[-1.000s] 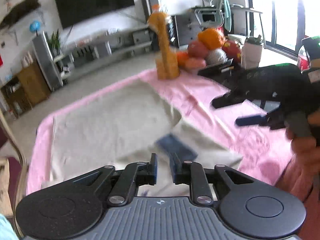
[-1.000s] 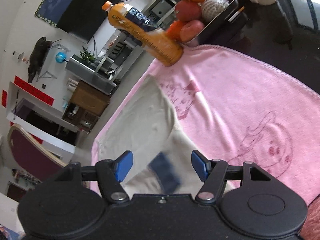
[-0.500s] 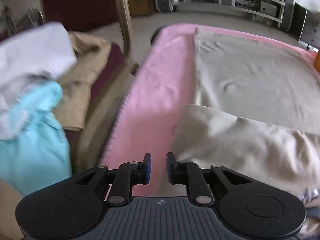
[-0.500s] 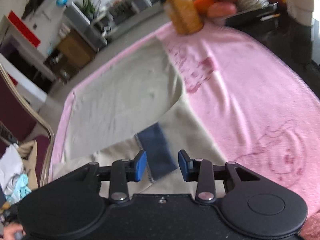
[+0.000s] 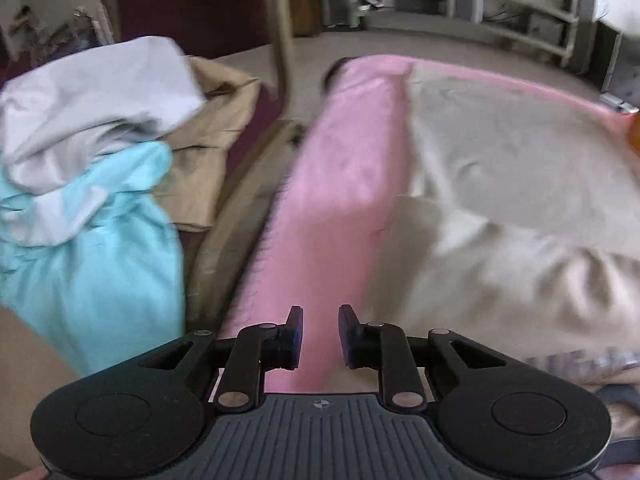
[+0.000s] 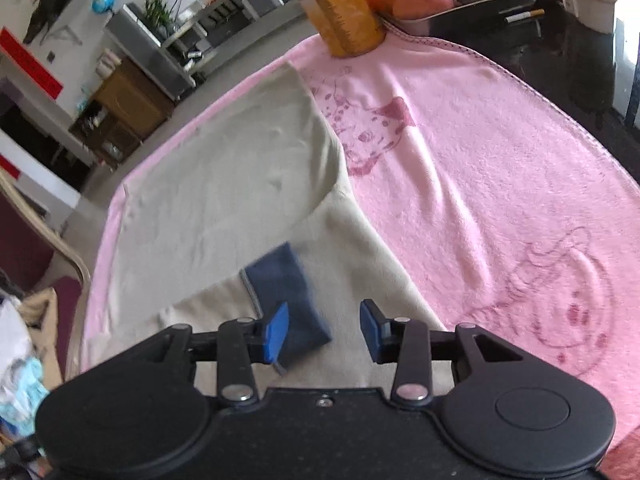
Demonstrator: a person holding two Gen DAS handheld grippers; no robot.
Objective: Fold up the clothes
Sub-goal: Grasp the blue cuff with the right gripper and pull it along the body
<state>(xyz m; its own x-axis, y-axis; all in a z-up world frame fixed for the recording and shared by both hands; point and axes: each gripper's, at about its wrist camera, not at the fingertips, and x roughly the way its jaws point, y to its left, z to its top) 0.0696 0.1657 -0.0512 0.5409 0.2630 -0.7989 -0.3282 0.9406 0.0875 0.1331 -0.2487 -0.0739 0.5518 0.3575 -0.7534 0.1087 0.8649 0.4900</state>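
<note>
A beige garment (image 6: 224, 184) lies partly folded on the pink blanket (image 6: 480, 168); a dark blue cuff (image 6: 286, 280) rests on its folded layer. The garment also shows in the left wrist view (image 5: 512, 208). My right gripper (image 6: 323, 330) is open and empty, hovering just above the garment next to the blue cuff. My left gripper (image 5: 319, 334) has a narrow gap between its jaws and holds nothing; it hovers over the pink blanket (image 5: 340, 184) at the garment's left edge.
A chair (image 5: 280, 40) to the left holds a pile of clothes: white (image 5: 92, 92), light blue (image 5: 92, 256), tan (image 5: 208, 148). An orange bottle (image 6: 344, 8) and a fruit tray (image 6: 460, 0) stand at the blanket's far end.
My left gripper swung from the table's middle to its left edge, now facing the chair pile. My right gripper narrowed, then opened wider, and settled over the blue cuff.
</note>
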